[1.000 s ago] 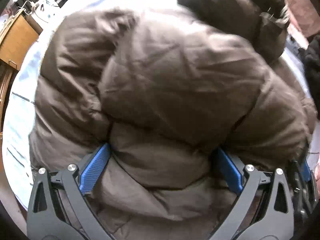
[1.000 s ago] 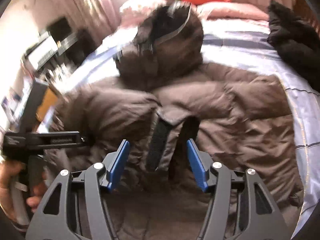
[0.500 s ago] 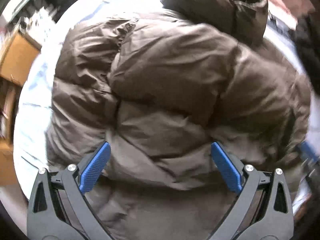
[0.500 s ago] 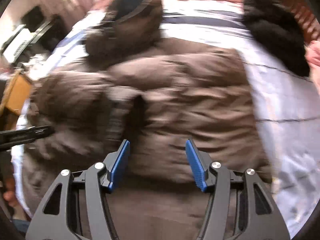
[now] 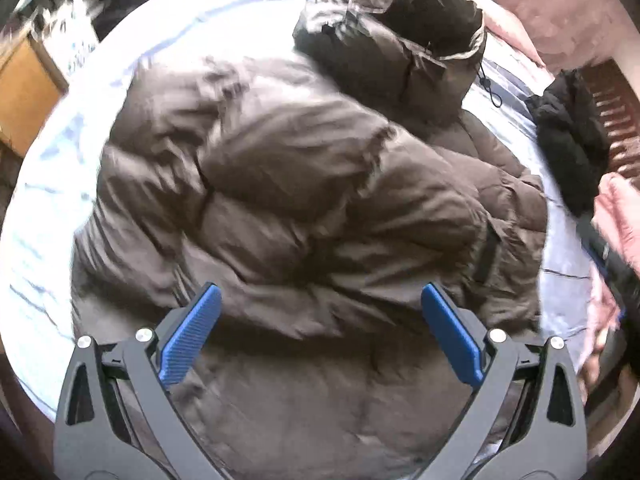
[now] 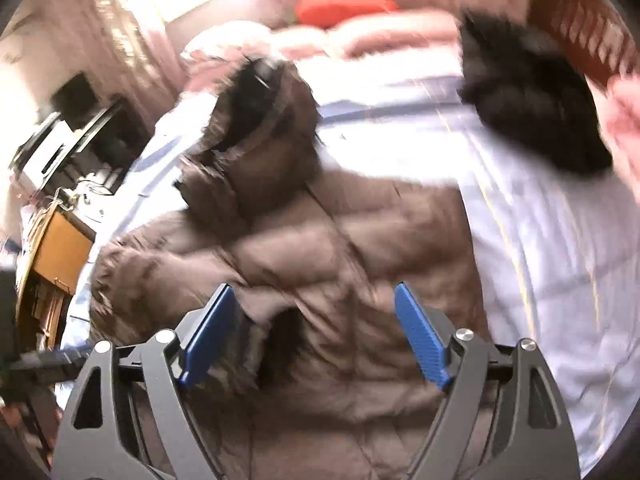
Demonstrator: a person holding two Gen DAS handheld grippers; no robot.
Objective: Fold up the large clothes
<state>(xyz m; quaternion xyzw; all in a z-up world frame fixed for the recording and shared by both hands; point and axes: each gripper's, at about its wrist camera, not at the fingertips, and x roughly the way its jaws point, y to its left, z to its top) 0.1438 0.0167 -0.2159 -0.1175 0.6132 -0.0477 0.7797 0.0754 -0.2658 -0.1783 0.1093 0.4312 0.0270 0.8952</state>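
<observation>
On the bed's pale blue striped sheet [image 5: 52,168] lies the big brown quilted puffer jacket [image 5: 320,208], sleeves folded across its body, its hood [image 5: 400,36] at the far end toward the pink pillows [image 6: 380,36]. My left claw [image 5: 320,312] hangs over the jacket's near hem, jaws spread wide, holding nothing. My right claw [image 6: 316,320] hovers above the folded sleeve near the jacket's middle, jaws also wide apart and empty. A black fluffy garment [image 6: 528,100] sits on the far right of the bed, apart from the jacket. An orange-red cushion [image 6: 344,4] rests behind the pillows. A wooden cabinet [image 6: 60,256] stands left of the bed
</observation>
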